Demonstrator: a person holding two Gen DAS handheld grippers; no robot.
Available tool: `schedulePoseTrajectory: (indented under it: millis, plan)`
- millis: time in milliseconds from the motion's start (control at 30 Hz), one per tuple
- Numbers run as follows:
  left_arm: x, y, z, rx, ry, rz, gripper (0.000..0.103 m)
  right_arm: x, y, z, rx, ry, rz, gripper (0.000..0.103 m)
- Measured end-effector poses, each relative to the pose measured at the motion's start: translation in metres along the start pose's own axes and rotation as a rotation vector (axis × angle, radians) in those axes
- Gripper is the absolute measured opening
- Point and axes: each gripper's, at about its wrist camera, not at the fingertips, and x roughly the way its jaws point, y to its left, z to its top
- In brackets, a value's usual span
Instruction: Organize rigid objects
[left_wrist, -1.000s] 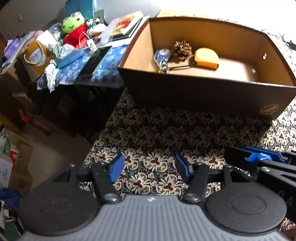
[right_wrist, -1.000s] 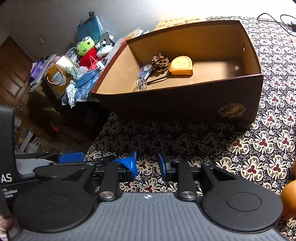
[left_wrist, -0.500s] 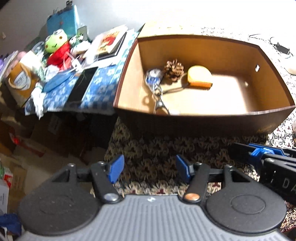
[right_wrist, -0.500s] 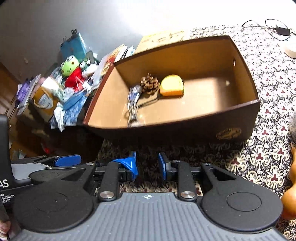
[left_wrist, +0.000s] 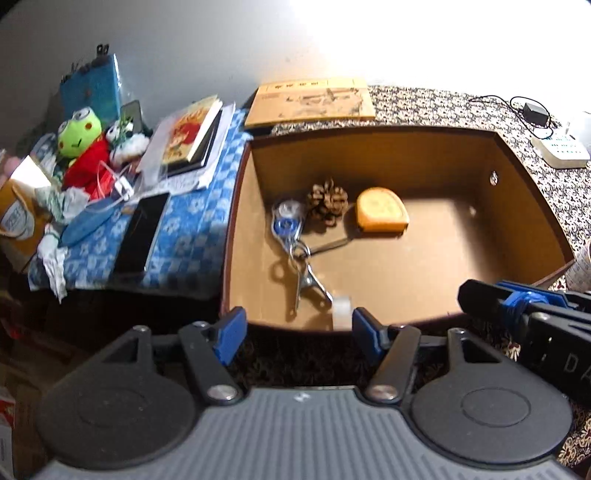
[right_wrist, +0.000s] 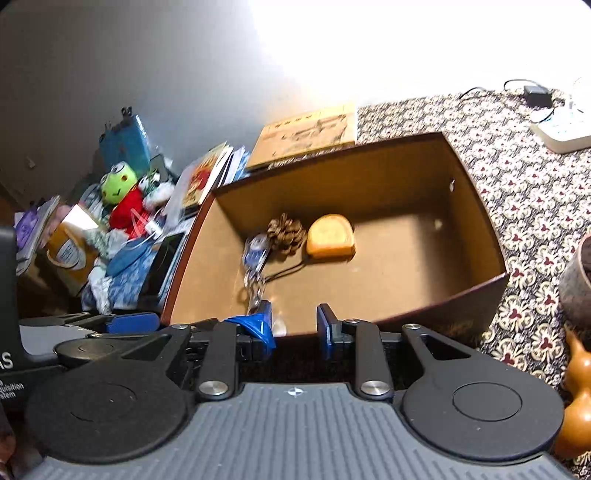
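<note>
Left wrist view: left gripper (left_wrist: 297, 328) gaping empty at the brown box's (left_wrist: 524, 192) near rim, small clear roll (left_wrist: 341, 305) just inside, then keys (left_wrist: 291, 240), pinecone (left_wrist: 328, 199), yellow tape measure (left_wrist: 382, 216); right half bare. Right gripper (right_wrist: 294, 325), also spread empty, blocks that roll but catches a gourd (right_wrist: 574, 398), cut off.

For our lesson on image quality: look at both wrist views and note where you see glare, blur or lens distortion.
Left wrist view: the wall above the box is blown out white, and the box's straight edges bow from the fisheye. Right wrist view: the same white glare at top right; the pinecone and keys are smeared by blur.
</note>
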Motion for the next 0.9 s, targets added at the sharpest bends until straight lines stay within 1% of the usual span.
schedulePoseTrajectory:
  millis: [333,567,900]
  plan:
    - [0.007,0.006,0.019,0.014,-0.038,-0.027,0.064,0.008,0.003,0.009,0.009,-0.04,-0.041,0.009]
    - [0.02,0.011,0.027,0.009,-0.025,-0.039,0.064,0.017,0.006,0.013,-0.006,-0.053,-0.056,0.009]
    - [0.035,0.022,0.035,-0.004,-0.022,-0.021,0.064,0.038,0.015,0.023,-0.055,-0.056,-0.073,0.01]
